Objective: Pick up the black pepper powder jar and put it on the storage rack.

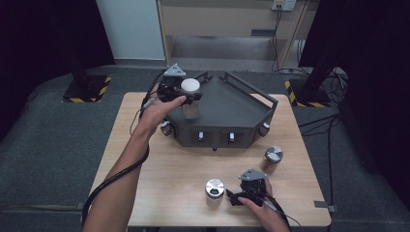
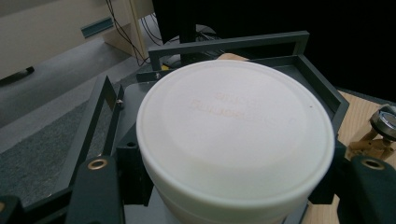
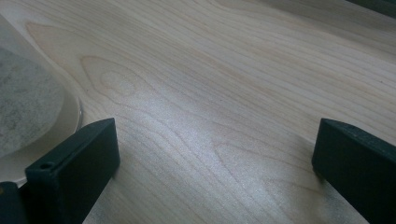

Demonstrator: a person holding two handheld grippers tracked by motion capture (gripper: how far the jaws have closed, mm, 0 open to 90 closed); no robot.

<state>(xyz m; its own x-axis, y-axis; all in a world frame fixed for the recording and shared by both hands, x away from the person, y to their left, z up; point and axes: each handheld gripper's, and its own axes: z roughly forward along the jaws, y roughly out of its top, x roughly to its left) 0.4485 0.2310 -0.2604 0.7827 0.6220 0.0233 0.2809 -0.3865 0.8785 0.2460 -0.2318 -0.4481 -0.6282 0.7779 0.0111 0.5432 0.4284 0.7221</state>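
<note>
High view: the left gripper (image 1: pixel 180 94) holds a white-lidded jar (image 1: pixel 190 98) upright over the dark tray (image 1: pixel 232 108). Its jaws are shut tight on the jar's sides, just under the lid. To do this well, I think the hand should keep the jar straight and set it down softly.

Left gripper view: the jar's white lid (image 2: pixel 236 130) sits right between the jaws, with the tray's rail (image 2: pixel 229 44) beyond them.

Right gripper view: the right gripper (image 3: pixel 212 158) rests low over the bench (image 3: pixel 224 70), jaws wide open and empty. A second jar (image 3: pixel 28 107) stands just outside one jaw.
</note>
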